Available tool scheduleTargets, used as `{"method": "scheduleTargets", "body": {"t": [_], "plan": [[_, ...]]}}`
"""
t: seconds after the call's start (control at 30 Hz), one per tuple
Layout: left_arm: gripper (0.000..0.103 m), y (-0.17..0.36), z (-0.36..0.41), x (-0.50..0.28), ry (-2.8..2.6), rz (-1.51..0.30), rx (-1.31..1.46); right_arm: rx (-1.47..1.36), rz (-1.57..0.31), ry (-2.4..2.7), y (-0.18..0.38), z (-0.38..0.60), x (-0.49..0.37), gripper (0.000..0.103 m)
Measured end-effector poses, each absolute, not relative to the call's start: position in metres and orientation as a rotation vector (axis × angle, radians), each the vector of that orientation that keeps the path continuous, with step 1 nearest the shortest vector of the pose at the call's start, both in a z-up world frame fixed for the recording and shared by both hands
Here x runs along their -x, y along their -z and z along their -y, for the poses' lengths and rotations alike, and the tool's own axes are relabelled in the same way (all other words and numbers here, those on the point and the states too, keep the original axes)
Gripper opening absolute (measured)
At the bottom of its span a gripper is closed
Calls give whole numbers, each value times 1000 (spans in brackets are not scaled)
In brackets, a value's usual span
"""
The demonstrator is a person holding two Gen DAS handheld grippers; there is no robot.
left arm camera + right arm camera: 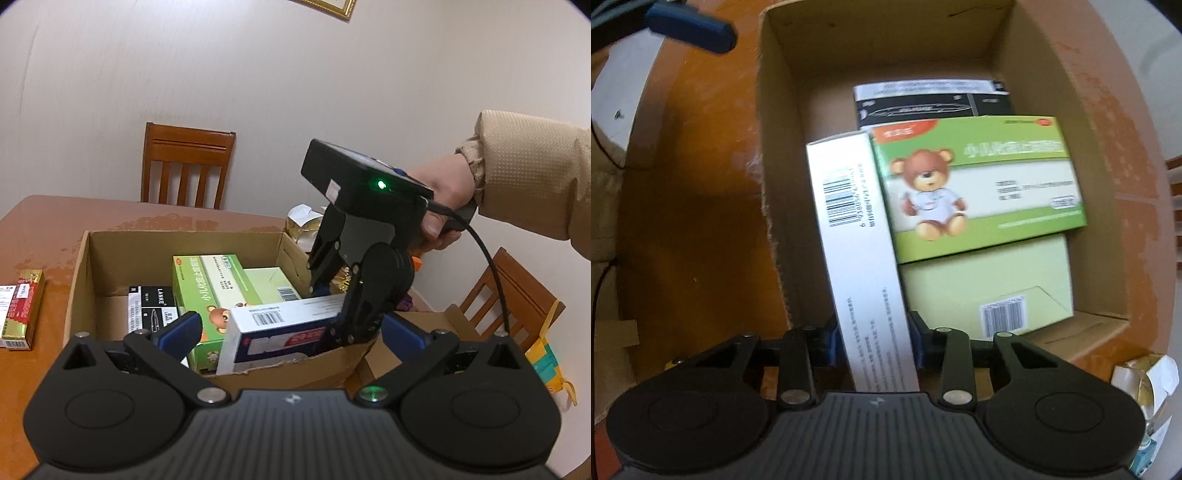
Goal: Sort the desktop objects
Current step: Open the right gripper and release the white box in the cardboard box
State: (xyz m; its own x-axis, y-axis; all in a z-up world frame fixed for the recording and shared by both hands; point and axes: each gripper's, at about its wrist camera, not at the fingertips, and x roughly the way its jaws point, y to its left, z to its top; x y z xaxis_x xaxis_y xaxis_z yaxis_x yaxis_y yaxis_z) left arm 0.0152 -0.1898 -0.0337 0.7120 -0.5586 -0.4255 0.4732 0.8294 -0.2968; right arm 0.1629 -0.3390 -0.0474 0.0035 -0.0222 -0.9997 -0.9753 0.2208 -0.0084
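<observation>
right gripper (873,347) pointing down into the cardboard box (775,147), blue pads closed on the end of a white barcode carton (855,236), carton standing on edge beside the green bear medicine box (979,184), left gripper (291,332) jaws apart, empty, at the box's near wall

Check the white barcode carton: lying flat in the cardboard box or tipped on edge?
Tipped on edge. The white barcode carton leans against the green bear carton, one end between the right gripper fingers.
</observation>
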Motion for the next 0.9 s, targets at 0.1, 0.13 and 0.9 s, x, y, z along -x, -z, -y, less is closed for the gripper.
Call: {"method": "scheduleTargets", "body": {"t": [0.1,0.13,0.9], "plan": [[103,33,191,-14,584,-525,163,1055,-1277,-1014,41,345,-165,46],[103,33,191,-14,586,-524,161,1050,-1275,-1010,40,344,-166,46],[103,26,150,13,533,-457,203,548,-1088,-877,-17,325,-160,94]]}}
